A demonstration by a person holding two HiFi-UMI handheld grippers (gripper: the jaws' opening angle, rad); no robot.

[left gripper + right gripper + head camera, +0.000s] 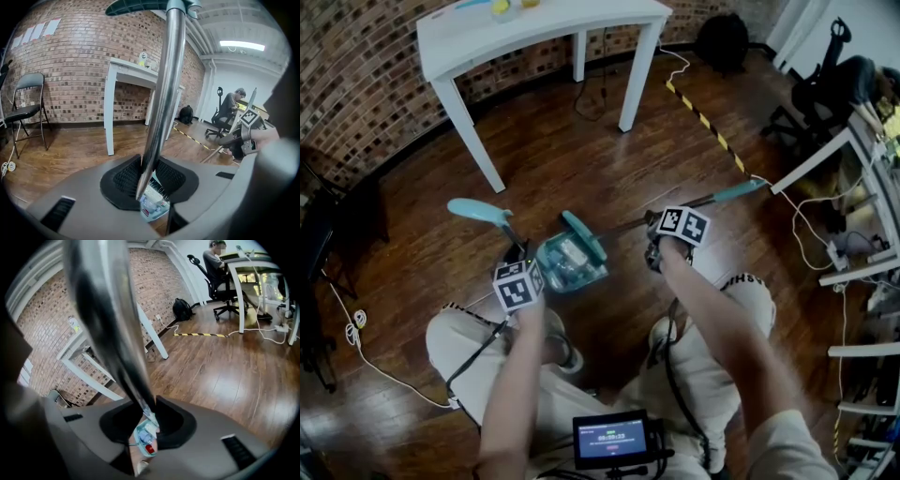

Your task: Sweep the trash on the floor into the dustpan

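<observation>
Head view: both forearms reach forward and down from the lower frame. Left gripper [518, 255], centre-left, has its fingers clamped on the upright dustpan pole [512, 234]. Right gripper [654, 242], centre-right, has its fingers clamped on the slanting broom pole [712, 199]. Dustpan [572, 266] sits on the floor [581, 159] at centre, holding trash [570, 253], with the broom head [583, 236] at its rim.

Left gripper view: fingers stand narrow on the pole; white bench [126, 66] stands beyond.

Right gripper view: fingers grip the broom pole likewise, dustpan below.
</observation>
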